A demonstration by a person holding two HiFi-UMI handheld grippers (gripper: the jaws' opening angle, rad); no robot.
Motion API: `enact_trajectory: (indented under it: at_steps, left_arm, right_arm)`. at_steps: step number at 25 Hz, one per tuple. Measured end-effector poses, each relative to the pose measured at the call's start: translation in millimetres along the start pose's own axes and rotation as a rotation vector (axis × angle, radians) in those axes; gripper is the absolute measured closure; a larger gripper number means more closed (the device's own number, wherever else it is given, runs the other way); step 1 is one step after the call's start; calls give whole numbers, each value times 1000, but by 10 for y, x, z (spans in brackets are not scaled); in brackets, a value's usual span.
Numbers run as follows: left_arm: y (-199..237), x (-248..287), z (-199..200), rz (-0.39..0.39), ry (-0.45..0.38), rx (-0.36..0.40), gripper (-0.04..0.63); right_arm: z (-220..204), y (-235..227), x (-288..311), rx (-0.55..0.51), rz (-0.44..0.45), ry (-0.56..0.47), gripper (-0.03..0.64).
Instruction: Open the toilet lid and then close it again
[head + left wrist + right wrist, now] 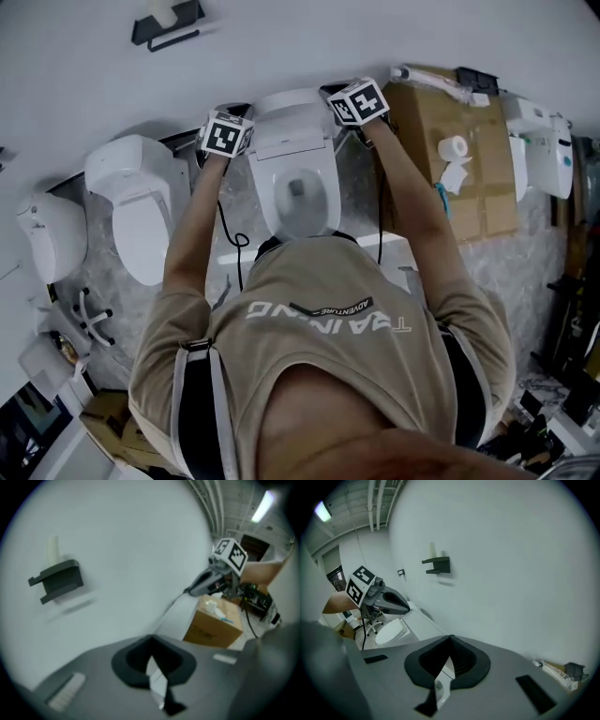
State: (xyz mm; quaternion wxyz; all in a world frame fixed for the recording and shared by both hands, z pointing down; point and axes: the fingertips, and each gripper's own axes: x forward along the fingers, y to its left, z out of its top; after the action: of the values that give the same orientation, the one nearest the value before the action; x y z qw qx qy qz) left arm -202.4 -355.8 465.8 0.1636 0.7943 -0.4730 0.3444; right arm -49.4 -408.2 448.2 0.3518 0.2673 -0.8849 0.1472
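Lid up! The toilet lid (291, 120) stands raised at the back edge of the toilet, and the open bowl (300, 197) shows below it, right in front of the person. The left tongs (242, 137) sit on the lid's left edge and the right tongs (339, 105) on its right edge, level with each other. The left gripper view shows a thin white slab clenched between those jaws, with the lid's top edge running off toward the other tool; the right gripper view shows the same white edge clamped in its own jaws. So both tongs are grasping the lid, one at each side.

Behind the lid rises a plain white wall (375, 37), with a black holder (167, 23) mounted high up. A second toilet (141, 202), lid shut, stands to the left on the speckled grey floor (361, 202). To the right is a cardboard box (422, 122) with a paper roll (454, 147) on it.
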Motion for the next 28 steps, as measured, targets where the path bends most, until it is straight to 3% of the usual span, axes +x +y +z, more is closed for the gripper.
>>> enact_trajectory:
  at_steps: [8, 13, 28]
  left_arm:
    - [369, 208, 237, 57, 32, -12, 594]
    - [573, 377, 349, 86, 23, -1, 594]
    - [966, 676, 507, 80, 65, -53, 594]
  right_arm:
    - [309, -289, 258, -36, -18, -12, 607]
    - [457, -461, 417, 2, -24, -22, 607]
    - [724, -764, 737, -76, -49, 71, 607]
